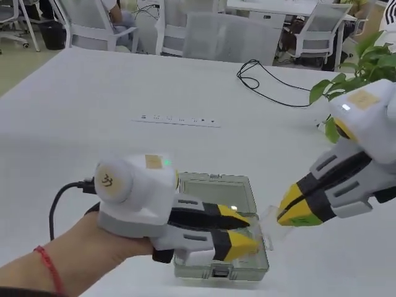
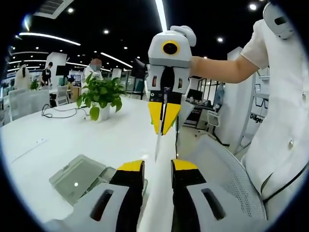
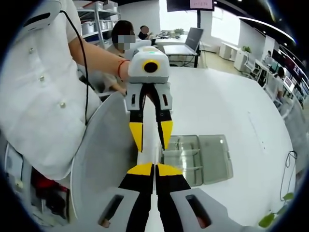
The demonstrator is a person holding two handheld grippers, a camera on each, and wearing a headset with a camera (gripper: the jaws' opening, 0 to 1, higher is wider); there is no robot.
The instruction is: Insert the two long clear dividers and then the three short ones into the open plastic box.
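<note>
While the left gripper (image 1: 250, 232), held in a hand (image 1: 93, 247), hangs close over the near side of the open plastic box (image 1: 247, 271), its jaws stand slightly apart with nothing between them. The box rests on the white tabletop (image 1: 93, 124) with its lid folded back. Just right of the box, the right gripper (image 1: 288, 216) is clamped on a clear divider (image 1: 270, 218), which extends from its tips toward the left gripper.

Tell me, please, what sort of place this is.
Most likely an open-plan office: white mesh office chairs stand around a large white table, with a potted plant and long ceiling strip lights.
</note>
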